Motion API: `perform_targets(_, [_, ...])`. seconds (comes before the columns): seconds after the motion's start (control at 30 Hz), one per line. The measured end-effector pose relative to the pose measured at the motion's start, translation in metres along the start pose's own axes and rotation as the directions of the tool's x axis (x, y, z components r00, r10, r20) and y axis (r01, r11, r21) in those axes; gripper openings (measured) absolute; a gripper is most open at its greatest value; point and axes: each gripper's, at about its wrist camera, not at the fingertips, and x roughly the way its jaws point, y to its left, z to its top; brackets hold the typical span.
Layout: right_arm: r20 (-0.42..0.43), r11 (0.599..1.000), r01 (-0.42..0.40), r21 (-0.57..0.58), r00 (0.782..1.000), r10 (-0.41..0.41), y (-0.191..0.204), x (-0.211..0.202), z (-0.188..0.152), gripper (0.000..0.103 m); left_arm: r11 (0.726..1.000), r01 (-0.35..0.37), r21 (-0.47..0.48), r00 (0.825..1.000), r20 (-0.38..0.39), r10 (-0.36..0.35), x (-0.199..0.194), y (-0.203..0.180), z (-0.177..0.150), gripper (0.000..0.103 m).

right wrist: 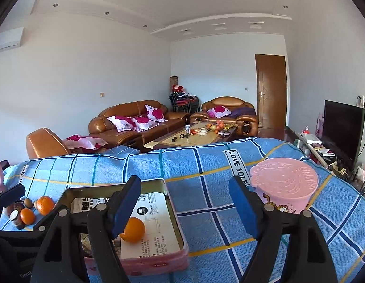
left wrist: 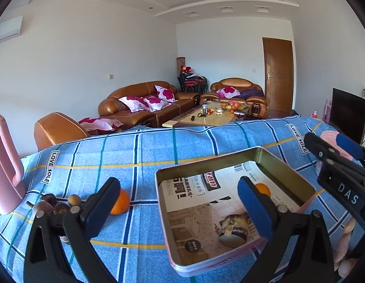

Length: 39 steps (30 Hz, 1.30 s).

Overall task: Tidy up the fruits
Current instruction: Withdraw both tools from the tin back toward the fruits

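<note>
An orange (right wrist: 132, 230) lay inside the open rectangular tin (right wrist: 175, 214), on the printed paper lining its floor, near the tin's right-hand wall. In the right wrist view the right gripper (right wrist: 186, 208) stood with its jaws well apart and nothing between the blue pads; the left pad overlapped the orange in the picture, but whether it touched could not be told. The left gripper (left wrist: 180, 210) had its jaws spread very wide, empty, one finger over the blue checked cloth (left wrist: 140, 151) and the other over the tin (left wrist: 286, 172).

The left wrist view alone showed a second orange (left wrist: 121, 201) on the cloth just behind the left finger, dark brown fruits (left wrist: 49, 204) beside a pink jug (left wrist: 5, 165), and the right gripper's black body at the right edge. The right wrist view alone showed two more oranges (right wrist: 44, 205) with the small fruits left of the tin, and a pink lidded tub (right wrist: 285, 184) well right of it
</note>
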Motion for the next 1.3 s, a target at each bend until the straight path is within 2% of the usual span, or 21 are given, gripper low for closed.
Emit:
perform_targets(0.13, [0.077, 0.999, 0.032, -0.003, 0.997, -0.032, 0.003, -0.014, 0.001, 0.079, 1.000, -0.029, 0.002, 0.999, 0.022, 0.029, -0.003, 0.003, -0.001, 0.102])
perform_targets(0.2, [0.108, 0.998, 0.059, -0.006, 0.992, -0.058, 0.005, -0.021, 0.001, 0.083, 0.999, -0.044, 0.007, 0.999, 0.026, 0.044, -0.004, 0.004, -0.002, 0.102])
perform_targets(0.23, [0.111, 0.997, 0.072, -0.010, 0.991, -0.070, 0.007, -0.022, 0.001, 0.089, 0.999, -0.054, 0.009, 0.998, 0.029, 0.054, -0.004, 0.004, -0.002, 0.102])
perform_targets(0.33, [0.075, 0.997, 0.081, -0.003, 0.994, -0.080, 0.008, -0.019, 0.001, 0.091, 0.997, -0.072, 0.011, 0.997, 0.037, 0.072, -0.007, 0.008, -0.003, 0.102])
perform_targets(0.47, [-0.023, 0.995, 0.076, 0.062, 0.997, -0.075, 0.000, -0.009, -0.002, 0.091, 0.996, -0.084, 0.004, 0.996, 0.044, 0.083, -0.012, 0.013, -0.005, 0.103])
perform_targets(0.73, [-0.019, 0.985, 0.088, 0.149, 0.996, -0.086, -0.008, -0.022, -0.010, 0.091, 0.997, -0.055, -0.050, 0.998, 0.026, 0.057, -0.018, 0.033, -0.011, 0.103])
perform_targets(0.9, [-0.004, 0.987, 0.088, 0.134, 0.996, -0.089, 0.006, -0.032, -0.011, 0.091, 0.997, -0.037, -0.074, 0.999, 0.004, 0.037, -0.020, 0.055, -0.015, 0.103])
perform_targets(1.13, [-0.021, 0.996, 0.044, 0.081, 0.999, -0.042, 0.037, -0.036, -0.013, 0.091, 0.995, -0.087, -0.043, 0.996, -0.017, 0.086, -0.018, 0.088, -0.019, 0.103])
perform_targets(1.3, [-0.039, 0.997, -0.006, 0.076, 0.999, 0.009, 0.062, -0.037, -0.015, 0.091, 0.992, -0.115, -0.061, 0.993, -0.038, 0.113, -0.015, 0.112, -0.022, 0.103])
